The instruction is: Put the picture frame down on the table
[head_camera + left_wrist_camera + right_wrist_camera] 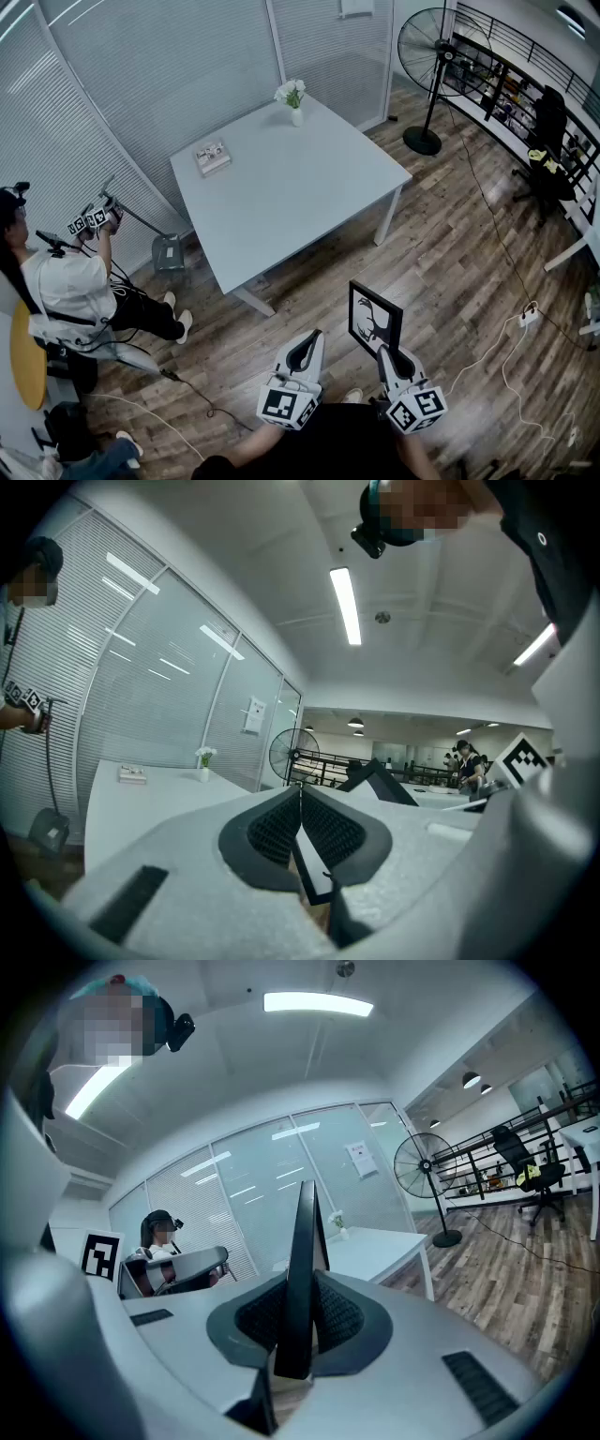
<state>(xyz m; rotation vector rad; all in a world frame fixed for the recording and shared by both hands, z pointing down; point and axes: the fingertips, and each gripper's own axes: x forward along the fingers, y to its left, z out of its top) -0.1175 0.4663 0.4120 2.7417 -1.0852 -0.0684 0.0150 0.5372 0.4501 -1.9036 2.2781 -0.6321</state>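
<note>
A black picture frame (374,319) with a deer-antler print is held upright over the wood floor, short of the table's near corner. My right gripper (393,356) is shut on its lower edge; in the right gripper view the frame (302,1269) stands edge-on between the dark pads. My left gripper (304,352) hangs just left of it, shut with nothing between its pads (300,825). The pale grey table (309,187) lies ahead in the head view. The left gripper view shows the frame (380,784) off to the right.
On the table stand a small vase of white flowers (294,98) at the far edge and a book (212,157) at the left. A person (75,286) crouches at the left with grippers. A standing fan (433,56), cables (506,337) and an office chair (548,141) are at the right.
</note>
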